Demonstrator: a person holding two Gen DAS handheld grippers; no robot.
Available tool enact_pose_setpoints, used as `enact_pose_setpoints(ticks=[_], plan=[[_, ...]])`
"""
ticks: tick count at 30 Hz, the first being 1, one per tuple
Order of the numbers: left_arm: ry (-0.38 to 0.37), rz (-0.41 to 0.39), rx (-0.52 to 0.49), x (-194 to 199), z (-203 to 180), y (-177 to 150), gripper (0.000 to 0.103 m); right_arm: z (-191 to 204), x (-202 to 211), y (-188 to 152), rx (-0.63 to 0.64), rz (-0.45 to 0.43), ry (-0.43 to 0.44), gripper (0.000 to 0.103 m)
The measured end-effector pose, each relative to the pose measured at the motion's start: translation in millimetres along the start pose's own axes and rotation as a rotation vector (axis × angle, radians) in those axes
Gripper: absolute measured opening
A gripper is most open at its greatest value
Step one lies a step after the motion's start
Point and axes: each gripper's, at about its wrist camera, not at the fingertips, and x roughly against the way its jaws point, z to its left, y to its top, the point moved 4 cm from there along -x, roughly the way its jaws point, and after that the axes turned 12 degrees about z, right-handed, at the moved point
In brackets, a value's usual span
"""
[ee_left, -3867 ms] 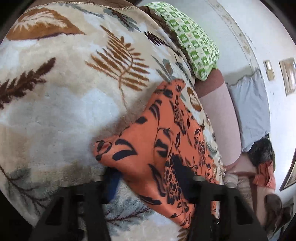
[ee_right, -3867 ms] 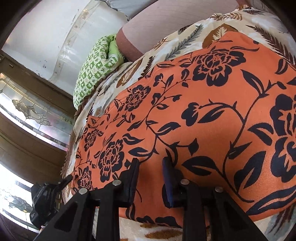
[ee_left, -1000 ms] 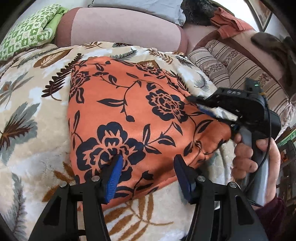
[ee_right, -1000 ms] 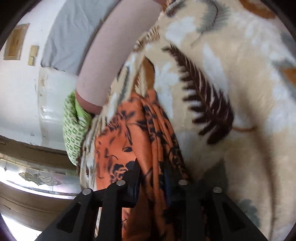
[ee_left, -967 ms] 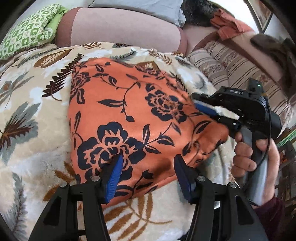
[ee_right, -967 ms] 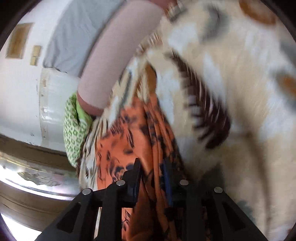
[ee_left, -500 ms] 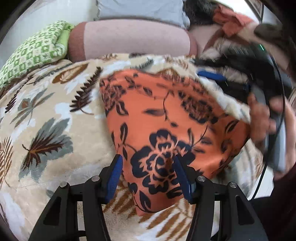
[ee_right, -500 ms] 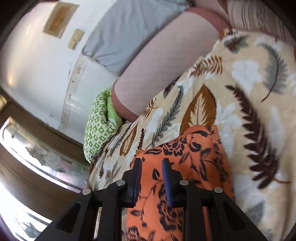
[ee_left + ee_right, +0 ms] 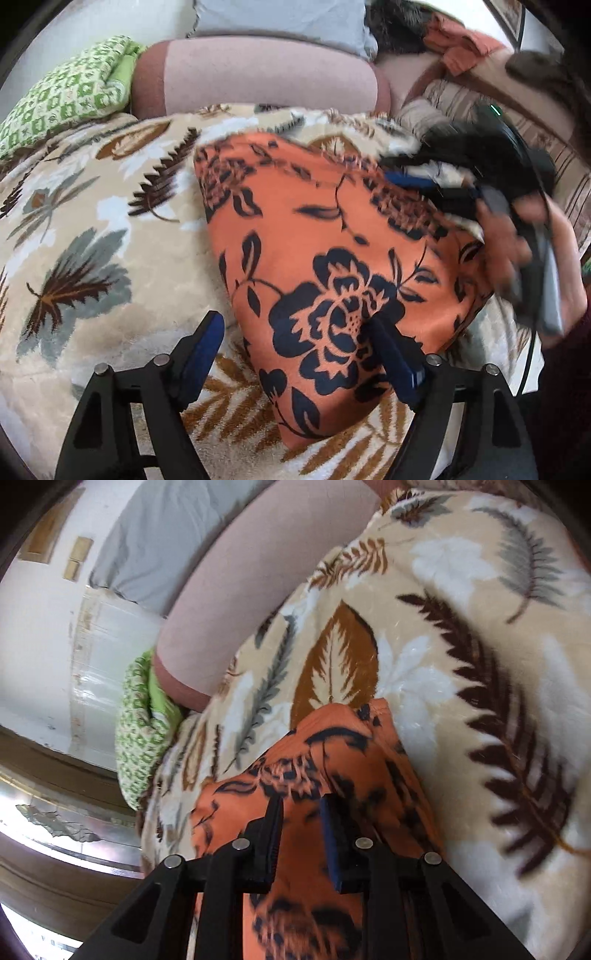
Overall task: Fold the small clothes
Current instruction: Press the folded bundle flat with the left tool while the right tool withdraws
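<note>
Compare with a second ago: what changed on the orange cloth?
The left gripper has let go; its jaws are opening over the orange floral cloth. The right gripper, still shut on the cloth's edge, carried that edge across, so the cloth now lies narrower. The leaf-print blanket stayed put.

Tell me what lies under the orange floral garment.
The orange floral garment lies on a beige leaf-print blanket, which shows all around it. Whatever is directly beneath the cloth is covered, as is whatever the blanket itself lies on.
</note>
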Motion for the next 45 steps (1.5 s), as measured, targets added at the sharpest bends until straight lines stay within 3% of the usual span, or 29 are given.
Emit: enact_pose_setpoints(ticks=[5, 11, 15, 19, 21, 23, 29, 35, 38, 40, 42, 45], plan=[[0.008, -0.054, 0.032, 20.2, 4.7, 19.3, 0.082, 10.3, 46.5, -48.2, 0.050, -0.037, 0.013, 0.025], [0.134, -0.063, 0.042, 15.4, 10.6, 89.7, 0.083, -5.3, 74.2, -91.6, 0.011, -0.047, 0.057, 0.025], [0.189, 0.007, 0.072, -17.6, 13.3, 129.6, 0.083, -24.0, 75.5, -92.1, -0.025, -0.022, 0.068, 0.025], [0.207, 0.087, 0.117, -61.9, 20.6, 148.9, 0.083, -43.4, 55.9, -90.3, -0.055, 0.065, 0.028, 0.024], [0.227, 0.175, 0.109, -88.6, 21.3, 149.9, 0.083, -47.0, 46.4, -90.7, -0.052, 0.103, 0.033, 0.024], [0.259, 0.215, 0.096, -103.3, 20.7, 148.3, 0.086, -47.1, 43.2, -89.8, -0.037, 0.104, 0.022, 0.024], [0.292, 0.170, 0.080, -112.5, 19.8, 139.6, 0.094, -52.2, 34.0, -84.9, -0.048, 0.130, 0.039, 0.024], [0.341, 0.183, 0.084, -114.4, 19.6, 143.6, 0.099, -57.2, 30.9, -85.8, -0.077, 0.117, 0.051, 0.023], [0.381, 0.196, 0.088, -98.8, 17.9, 141.3, 0.099, -54.7, 32.5, -89.2, -0.065, 0.093, 0.019, 0.023], [0.411, 0.141, 0.061, -70.3, 11.1, 132.9, 0.099, -51.4, 34.5, -91.7, -0.057, 0.079, 0.006, 0.023], [0.399, 0.064, 0.025, -35.9, 2.2, 118.9, 0.099, -47.0, 41.5, -95.1, -0.070, 0.057, 0.021, 0.024], [0.365, 0.031, 0.012, 1.6, -2.8, 89.5, 0.099, -36.6, 56.7, -94.9, -0.031, -0.004, 0.022, 0.026]])
